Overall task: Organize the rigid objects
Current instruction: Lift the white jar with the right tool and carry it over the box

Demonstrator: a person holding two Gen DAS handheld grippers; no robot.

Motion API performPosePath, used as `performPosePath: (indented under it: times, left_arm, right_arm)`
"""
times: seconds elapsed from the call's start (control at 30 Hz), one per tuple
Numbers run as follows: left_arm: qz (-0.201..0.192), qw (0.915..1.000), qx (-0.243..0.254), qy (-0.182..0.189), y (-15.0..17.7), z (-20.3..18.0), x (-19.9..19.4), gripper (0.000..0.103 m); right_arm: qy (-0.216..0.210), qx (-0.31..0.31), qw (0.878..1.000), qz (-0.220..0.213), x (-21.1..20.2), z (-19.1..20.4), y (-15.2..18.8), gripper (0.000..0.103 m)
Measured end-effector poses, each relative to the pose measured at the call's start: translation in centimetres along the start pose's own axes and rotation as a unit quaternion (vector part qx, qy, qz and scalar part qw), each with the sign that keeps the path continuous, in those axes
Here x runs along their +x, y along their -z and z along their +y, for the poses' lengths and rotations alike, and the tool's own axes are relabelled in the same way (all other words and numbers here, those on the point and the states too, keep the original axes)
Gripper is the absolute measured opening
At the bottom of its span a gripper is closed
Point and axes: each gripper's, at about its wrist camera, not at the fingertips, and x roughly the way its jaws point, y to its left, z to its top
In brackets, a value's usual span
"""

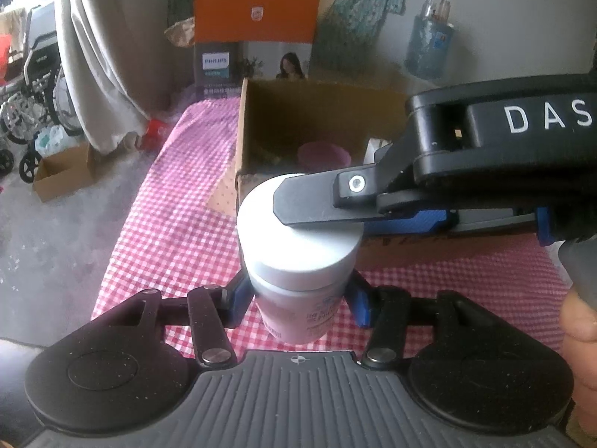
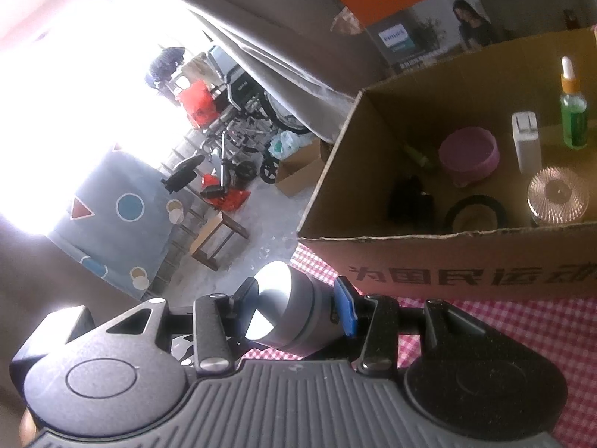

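The jar [image 1: 298,261] stood upright above the checked bench [image 1: 179,194], just near of the box [image 1: 261,123]. The left tongs [image 1: 296,300] gripped its body below the lid [image 1: 298,239], blue pads on either side. The right tongs [image 2: 294,311] were clamped on the lid, reaching in from the right in the left view, one finger [image 1: 313,201] lying across the lid's top. Inside the box lay a pink tub [image 2: 469,156], a white charger [image 2: 526,142], a green dropper bottle [image 2: 574,115], a ribbed pink lid [image 2: 558,194], a black ring [image 2: 474,216] and a dark item too dim to identify. An orange carton [image 1: 253,37] stood far behind the box.
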Motion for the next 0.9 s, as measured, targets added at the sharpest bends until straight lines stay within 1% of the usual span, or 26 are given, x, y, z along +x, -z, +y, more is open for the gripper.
performPosePath:
  times: [0.07,0.17,0.3,0.4,0.47,0.57,0.67,0.77,0.9]
  left_arm:
    - [-0.011,0.9999,0.003,0.001,-0.3,-0.3,-0.9,0.052]
    - [-0.041,0.9991,0.011,0.002,-0.9,-0.8,-3.0,0.052]
    - [-0.087,0.9958,0.028,0.004,-2.5,-2.0,-5.6,0.052]
    - [-0.115,0.9924,0.044,0.008,-3.9,-3.3,-6.8,0.052]
    - [-0.126,0.9905,0.054,0.017,-5.0,-4.2,-6.9,0.052]
    - [-0.132,0.9888,0.06,0.036,-6.8,-5.7,-6.4,0.052]
    - [-0.132,0.987,0.07,0.058,-8.7,-7.6,-5.3,0.052]
    - [-0.115,0.9871,0.075,0.083,-10.6,-9.4,-3.1,0.052]
    - [-0.07,0.9882,0.082,0.109,-12.5,-12.1,1.2,0.052]
  right_arm:
    - [-0.003,-0.009,1.0,-0.008,-0.9,0.7,-0.1,0.048]
    - [-0.012,-0.033,0.999,-0.027,-2.8,2.3,-0.2,0.047]
    - [-0.028,-0.065,0.996,-0.063,-5.9,4.3,-0.9,0.048]
    - [-0.035,-0.082,0.992,-0.093,-8.2,5.1,-1.8,0.048]
    - [-0.035,-0.09,0.99,-0.107,-9.5,5.2,-2.6,0.048]
    - [-0.033,-0.089,0.988,-0.125,-11.4,4.6,-4.2,0.048]
    - [-0.021,-0.085,0.986,-0.141,-13.1,3.2,-6.1,0.048]
    - [-0.005,-0.07,0.987,-0.148,-14.0,1.0,-7.8,0.048]
    - [0.011,-0.024,0.99,-0.14,-14.6,-3.7,-9.9,0.048]
